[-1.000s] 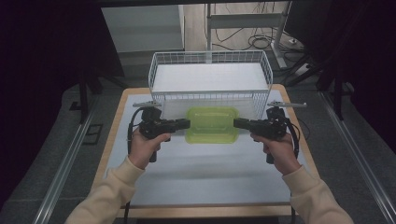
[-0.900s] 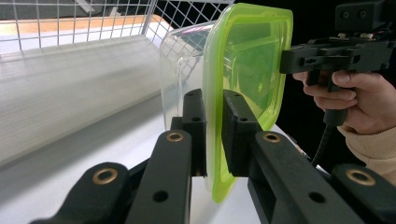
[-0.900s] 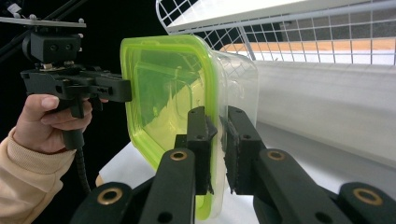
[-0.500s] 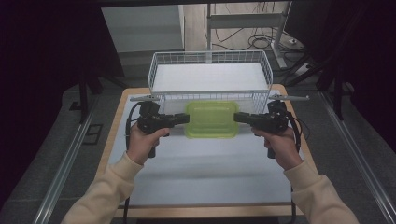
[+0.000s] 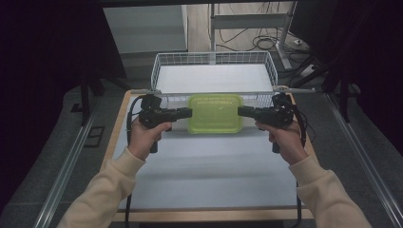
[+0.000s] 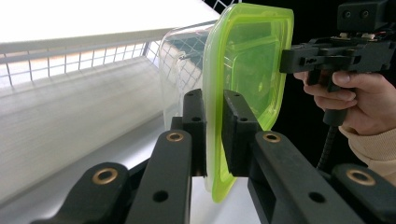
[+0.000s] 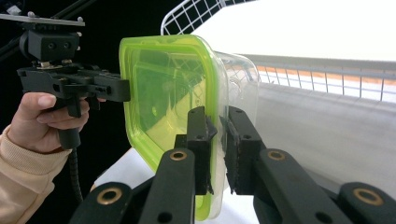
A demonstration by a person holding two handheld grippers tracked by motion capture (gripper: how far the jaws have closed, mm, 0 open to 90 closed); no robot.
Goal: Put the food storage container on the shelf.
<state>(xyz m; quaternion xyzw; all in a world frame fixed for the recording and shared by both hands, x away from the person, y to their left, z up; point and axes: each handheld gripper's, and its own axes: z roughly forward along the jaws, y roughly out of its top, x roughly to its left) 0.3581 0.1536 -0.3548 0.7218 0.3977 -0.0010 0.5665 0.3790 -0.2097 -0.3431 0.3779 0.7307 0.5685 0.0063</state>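
Now carrying green-lidded clear container [image 5: 215, 113] just before wire basket [image 5: 215, 72], left gripper [image 5: 186, 112] and right gripper [image 5: 242, 111] fingers clamped on lid rim at opposite ends; next likely lifting level over basket wall

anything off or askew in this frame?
Nothing stands out. The green-lidded container sits level between the left gripper and right gripper, each clamped on a lid edge, in front of the wire basket. No spill or damage.

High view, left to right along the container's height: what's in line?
Left hand-held gripper → green-lidded clear container → right hand-held gripper, each clamped on one end of the lid rim, in front of the white wire basket.
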